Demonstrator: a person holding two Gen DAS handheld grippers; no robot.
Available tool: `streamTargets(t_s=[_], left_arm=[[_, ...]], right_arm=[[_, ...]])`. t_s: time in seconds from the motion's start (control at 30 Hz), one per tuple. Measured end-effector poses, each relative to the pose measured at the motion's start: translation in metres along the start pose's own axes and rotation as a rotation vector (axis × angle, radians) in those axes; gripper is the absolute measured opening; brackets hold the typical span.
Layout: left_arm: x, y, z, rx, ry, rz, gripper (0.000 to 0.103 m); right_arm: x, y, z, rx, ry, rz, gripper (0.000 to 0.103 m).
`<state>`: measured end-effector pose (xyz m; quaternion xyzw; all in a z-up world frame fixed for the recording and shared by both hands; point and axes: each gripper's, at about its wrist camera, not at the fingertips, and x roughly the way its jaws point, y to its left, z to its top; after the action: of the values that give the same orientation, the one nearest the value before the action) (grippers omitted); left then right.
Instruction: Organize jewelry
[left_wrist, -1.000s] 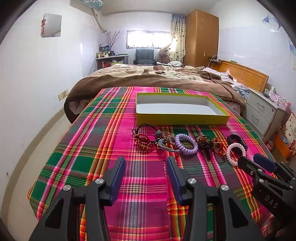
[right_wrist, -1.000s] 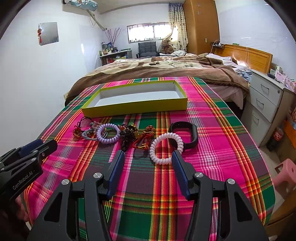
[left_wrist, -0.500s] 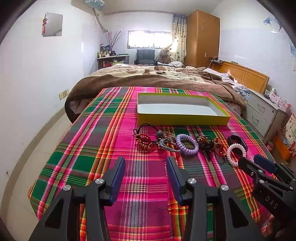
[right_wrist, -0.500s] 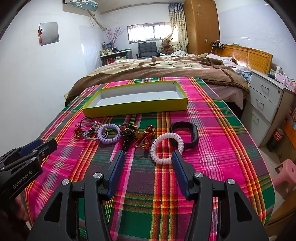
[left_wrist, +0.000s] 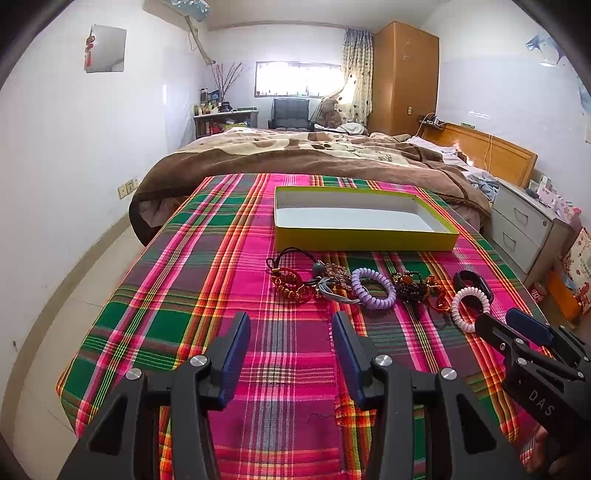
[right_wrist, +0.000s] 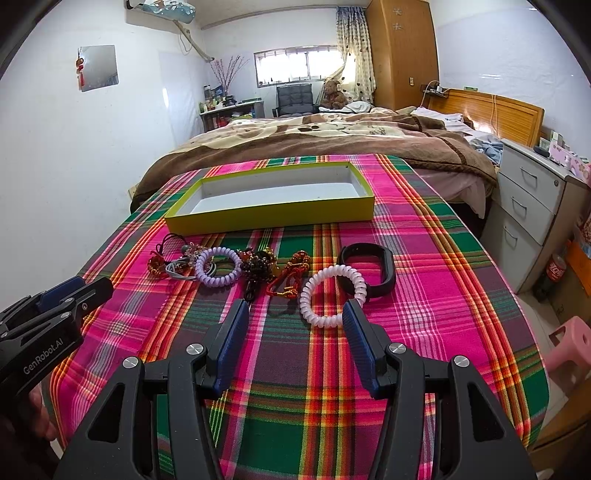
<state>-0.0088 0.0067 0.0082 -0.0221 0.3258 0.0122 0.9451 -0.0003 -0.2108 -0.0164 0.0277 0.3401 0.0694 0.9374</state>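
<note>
Fingers (left_wrist: 236, 347) wide on both grippers, unchanged, white coil bracelet (right_wrist: 332, 295) seemingly marginally nearer right gripper (right_wrist: 295, 332)

Your left gripper (left_wrist: 291, 325): matt black plastic, ribbed blue pads (left_wrist: 236, 354), bright metal pivot screws. Plaid tablecloth (right_wrist: 424, 302): woven cloth, coarse. Yellow box (right_wrist: 273, 216): matt card. White coil bracelet (right_wrist: 332, 295): glossy plastic. Black band (right_wrist: 384, 266): smooth, matt.

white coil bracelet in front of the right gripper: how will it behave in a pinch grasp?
The white coil bracelet looks like springy plastic spiral, so it will probably squash and stretch rather than hold shape. It seems light and may slide on the plaid cloth if nudged. One edge overlaps the black band, which might drag along. The right gripper is open.
</note>
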Motion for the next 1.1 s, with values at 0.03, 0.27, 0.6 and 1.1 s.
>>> streamTargets(t_s=[0.03, 0.27, 0.6, 1.1], left_arm=[[0.0, -0.001, 0.0, 0.001, -0.001, 0.0, 0.046], [0.0, 0.0, 0.001, 0.001, 0.002, -0.001, 0.046], [0.007, 0.005, 0.001, -0.001, 0.019, -0.004, 0.046], [0.036, 0.035, 0.007, -0.065, 0.106, -0.134, 0.046]], right_arm=[[-0.001, 0.0, 0.0, 0.0, 0.0, -0.001, 0.054], [-0.001, -0.001, 0.0, 0.0, 0.0, 0.001, 0.054], [0.005, -0.006, 0.0, 0.012, 0.011, 0.0, 0.054], [0.027, -0.043, 0.007, 0.091, 0.055, -0.035, 0.054]])
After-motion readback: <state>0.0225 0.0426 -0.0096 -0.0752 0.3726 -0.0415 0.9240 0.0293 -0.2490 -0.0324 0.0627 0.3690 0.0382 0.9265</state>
